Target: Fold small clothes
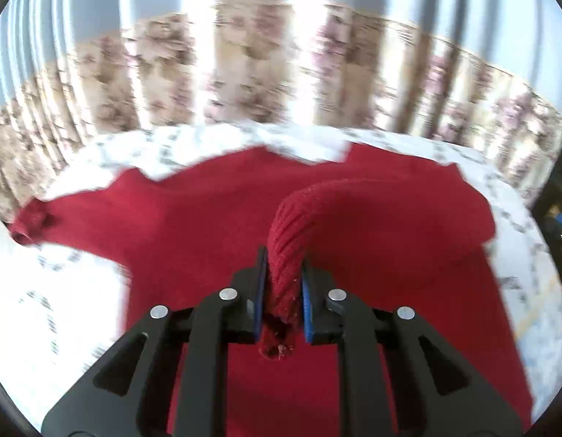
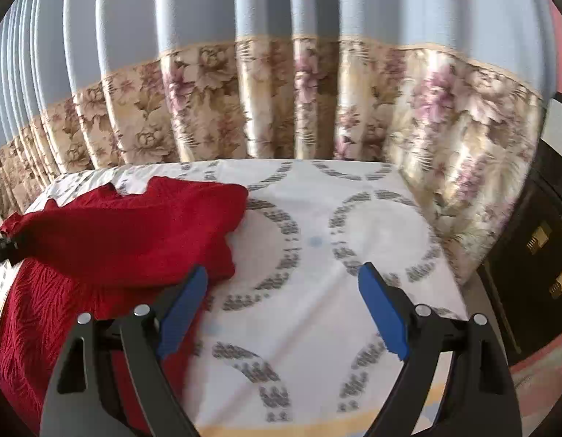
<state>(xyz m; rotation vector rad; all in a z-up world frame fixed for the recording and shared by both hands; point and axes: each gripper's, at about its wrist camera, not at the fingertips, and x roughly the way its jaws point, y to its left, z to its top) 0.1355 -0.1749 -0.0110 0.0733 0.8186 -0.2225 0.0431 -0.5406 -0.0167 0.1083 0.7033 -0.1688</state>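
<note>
Red knitted sweater (image 1: 215,218) lies on the white patterned bedsheet (image 2: 317,218); your left gripper (image 1: 284,284) fingers pinch its ribbed sleeve cuff (image 1: 286,255), your right gripper (image 2: 283,306) fingers gape wide, empty.

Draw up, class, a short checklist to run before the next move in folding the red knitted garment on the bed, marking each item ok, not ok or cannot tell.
1. Left tool shut on the red sleeve cuff: ok.
2. Cuff end pokes out behind the pads, so the grip is deep: ok.
3. Right tool open and holding nothing: ok.
4. Red garment body lying flat on the bedsheet: not ok, its near edge is already doubled over.
5. Other sleeve laid out straight: cannot tell, blurred.
6. Bare sheet beside the garment: ok.
</note>
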